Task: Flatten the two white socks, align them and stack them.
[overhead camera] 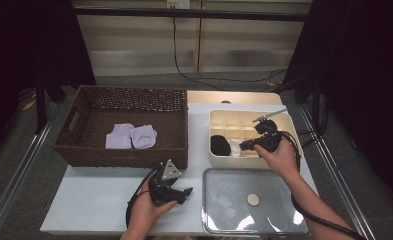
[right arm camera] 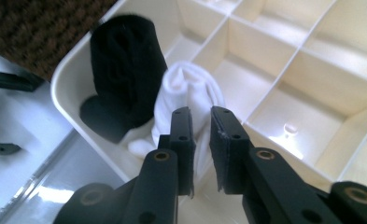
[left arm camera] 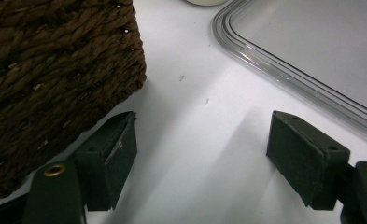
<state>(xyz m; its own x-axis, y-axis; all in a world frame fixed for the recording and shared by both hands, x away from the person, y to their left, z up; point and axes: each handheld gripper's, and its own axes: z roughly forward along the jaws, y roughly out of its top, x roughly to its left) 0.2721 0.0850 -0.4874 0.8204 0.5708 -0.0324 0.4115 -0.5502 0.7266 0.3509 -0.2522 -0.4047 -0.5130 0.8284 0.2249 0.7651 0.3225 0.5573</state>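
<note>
**Two rolled socks in the divided box, and the white one sits at the right gripper's tips**

Two big containers flank the work: a woven basket with pale lilac socks inside, and a cream divided box beside it, with a clear lid lying flat in front. In the box's near corner compartment a black sock roll stands beside a white sock roll, the two touching.

The right gripper hangs over the white roll, jaws a narrow slit apart with a fold of white cloth between them; I cannot tell whether the pads press it. That roll looks light, soft and squashy, not fragile; gripping across its thick middle seems safest, since a loose outer fold could unroll.

The left gripper rests on the table, jaws wide and empty.
</note>
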